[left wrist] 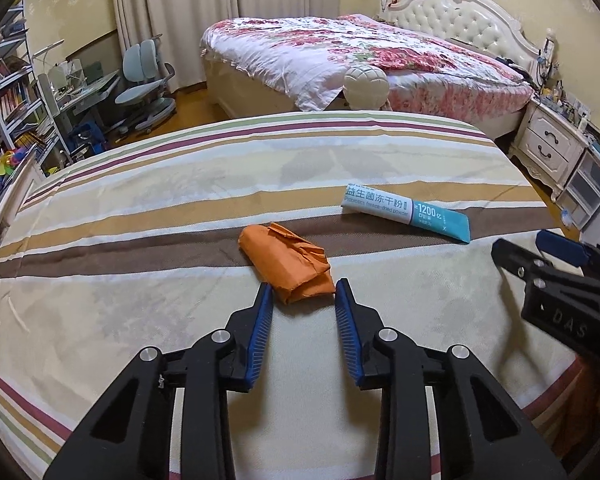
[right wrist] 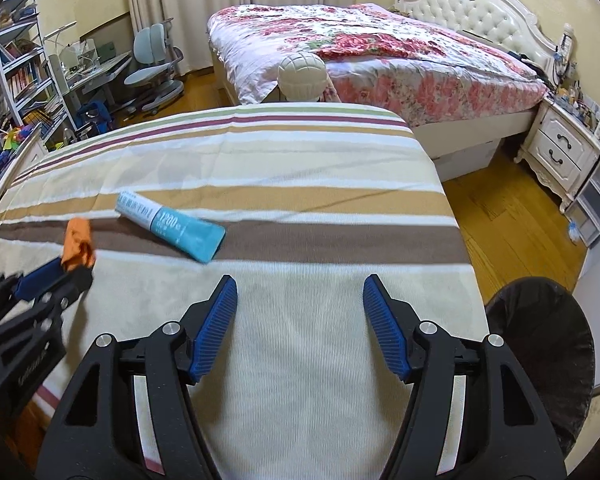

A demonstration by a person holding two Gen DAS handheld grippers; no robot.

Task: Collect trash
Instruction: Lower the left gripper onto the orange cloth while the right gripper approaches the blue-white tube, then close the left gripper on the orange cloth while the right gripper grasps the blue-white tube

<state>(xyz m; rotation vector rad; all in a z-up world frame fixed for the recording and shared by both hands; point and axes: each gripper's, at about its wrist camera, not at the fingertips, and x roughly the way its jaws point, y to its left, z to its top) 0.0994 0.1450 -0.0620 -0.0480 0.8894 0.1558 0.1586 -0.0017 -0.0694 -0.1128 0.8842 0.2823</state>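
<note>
Pickup step: left gripper (left wrist: 300, 290), fingers parted, straddled the near end of the orange wrapper (left wrist: 286, 266); closing seemed next. Right gripper (right wrist: 300, 288) hovered open, holding nothing.

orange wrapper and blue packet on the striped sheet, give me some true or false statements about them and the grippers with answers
1. The left gripper is open, with the end of the orange wrapper between its fingertips. True.
2. The right gripper is shut on the blue packet. False: it is open and holds nothing; the packet lies ahead of it and to its left on the striped sheet.
3. The orange wrapper lies on top of the blue packet. False: they lie apart, with sheet between them.
4. A black-lined trash bin stands on the floor beside the bed, on the right gripper's side. True.
5. The blue packet is already in the trash bin. False: it lies on the sheet.
</note>
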